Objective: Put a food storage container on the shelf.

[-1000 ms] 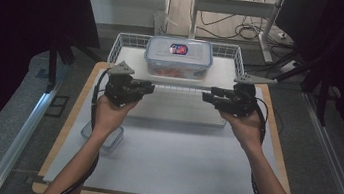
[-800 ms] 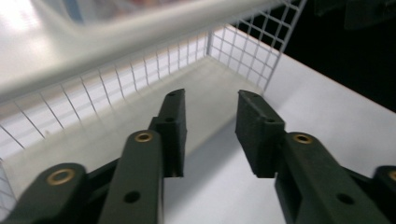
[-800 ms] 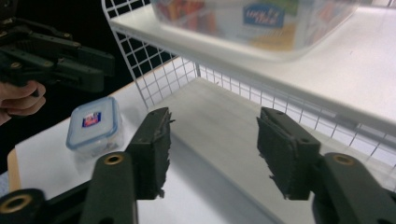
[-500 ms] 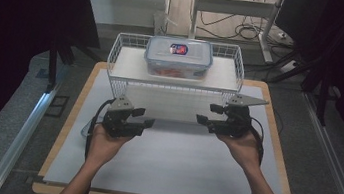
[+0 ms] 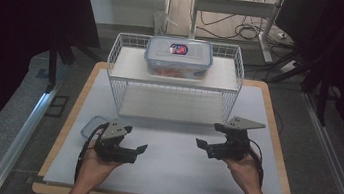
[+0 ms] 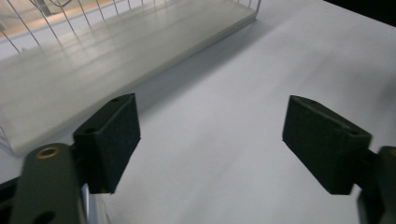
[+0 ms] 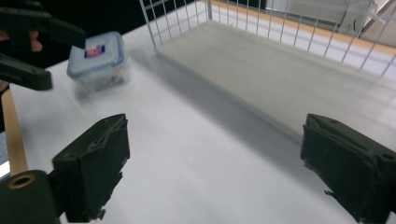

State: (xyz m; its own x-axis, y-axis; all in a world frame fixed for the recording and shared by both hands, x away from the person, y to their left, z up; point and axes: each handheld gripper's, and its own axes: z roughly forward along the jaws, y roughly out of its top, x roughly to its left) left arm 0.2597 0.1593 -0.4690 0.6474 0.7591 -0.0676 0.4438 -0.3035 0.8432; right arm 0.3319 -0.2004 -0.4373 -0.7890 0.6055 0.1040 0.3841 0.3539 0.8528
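Observation:
A clear lidded container (image 5: 179,57) stands on the top shelf of a white wire rack (image 5: 235,80). My left gripper (image 5: 137,151) hovers low over the white mat, left of centre, open. In the left gripper view its gripper (image 6: 217,140) frames bare mat. My right gripper (image 5: 208,135) is right of centre, also open. In the right gripper view its gripper (image 7: 219,168) has nothing between its pads (image 7: 93,172). Both grippers' jaws have just been opening with nothing between them. A small lidded container (image 5: 91,127) (image 7: 98,60) sits on the mat just behind the left hand.
The rack's lower shelf (image 6: 116,60) (image 7: 280,79) is bare and lies just beyond both grippers. The white mat (image 5: 174,178) lies on a wooden board (image 5: 276,136). Dark curtains and metal rails flank the table. The left gripper (image 7: 32,46) shows at the right gripper view's top left.
Both hands have come away from the rack's top shelf front, toward the person and down near the mat. Both grippers' jaws have spread wider. The large container stays on the top shelf.

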